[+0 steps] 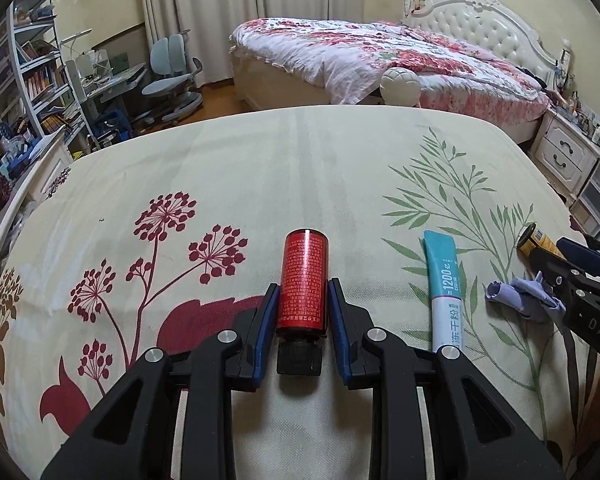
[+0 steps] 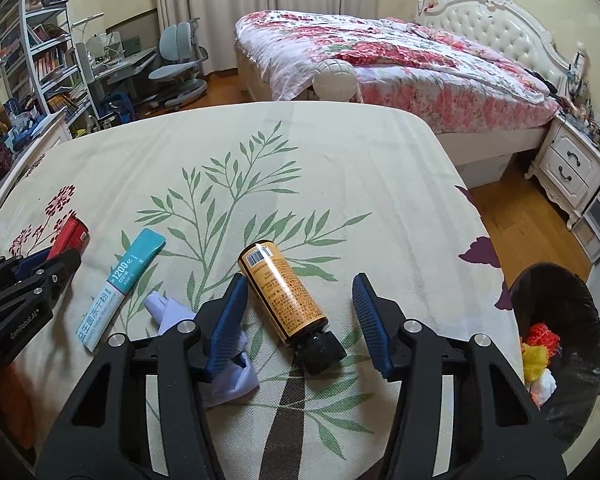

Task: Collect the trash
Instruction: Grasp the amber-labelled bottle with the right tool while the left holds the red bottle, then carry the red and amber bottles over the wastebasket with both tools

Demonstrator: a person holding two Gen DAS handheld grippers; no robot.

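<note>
A red bottle (image 1: 305,264) with a black cap lies on the flowered cloth, and my left gripper (image 1: 303,286) is shut on its sides. In the right wrist view an amber bottle (image 2: 284,296) with a black cap lies slanted between the jaws of my right gripper (image 2: 300,280). The left pad is at the bottle's side and the right pad stands clear of it, so this gripper is open. A teal and white tube (image 2: 120,284) and a crumpled lilac paper (image 2: 172,308) lie between the two grippers.
A black bin (image 2: 560,320) holding red, yellow and white scraps stands on the floor past the table's right edge (image 2: 496,264). Beyond the table are a bed (image 2: 400,60), a desk chair (image 2: 180,68), bookshelves (image 2: 40,60) and a white nightstand (image 2: 568,164).
</note>
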